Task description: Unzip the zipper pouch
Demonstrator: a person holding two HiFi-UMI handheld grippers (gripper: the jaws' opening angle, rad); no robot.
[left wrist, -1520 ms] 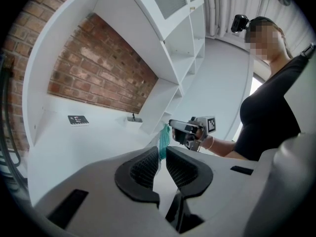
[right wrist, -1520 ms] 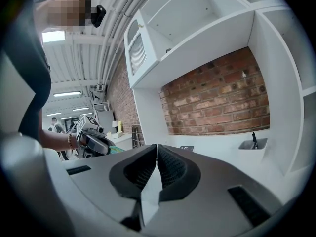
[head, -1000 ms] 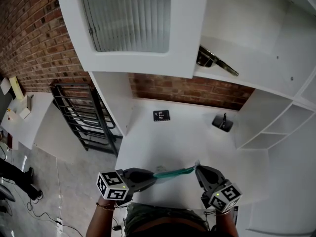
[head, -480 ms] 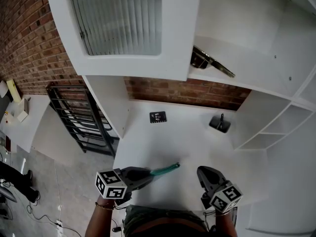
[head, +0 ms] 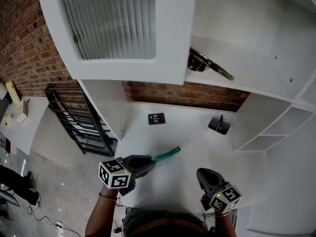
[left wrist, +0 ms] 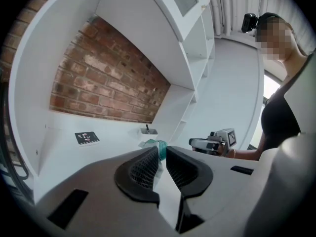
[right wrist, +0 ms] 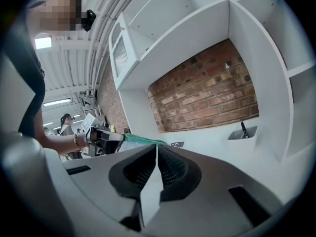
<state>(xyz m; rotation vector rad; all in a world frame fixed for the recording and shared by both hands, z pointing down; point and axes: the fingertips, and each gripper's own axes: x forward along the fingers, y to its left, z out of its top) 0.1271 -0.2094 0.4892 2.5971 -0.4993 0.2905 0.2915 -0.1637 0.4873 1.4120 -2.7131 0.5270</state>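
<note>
While the head view showed the full length of the teal zipper pouch (head: 165, 155) jutting from the left gripper (head: 152, 161) over the white table (head: 182, 132), the left gripper view showed only a bunched teal end past the jaws clamped on it. The right gripper (head: 201, 173) stood apart from the pouch. Its own view showed the jaws pressed together with nothing between them, and the pouch edge-on beyond.

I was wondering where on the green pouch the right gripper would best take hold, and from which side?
Probably its free end, approached from the person's right. The left gripper clamps the near end of the green pouch, which sticks out rightward as a thin strip. The right gripper, shut and empty, must open its jaws first.
</note>
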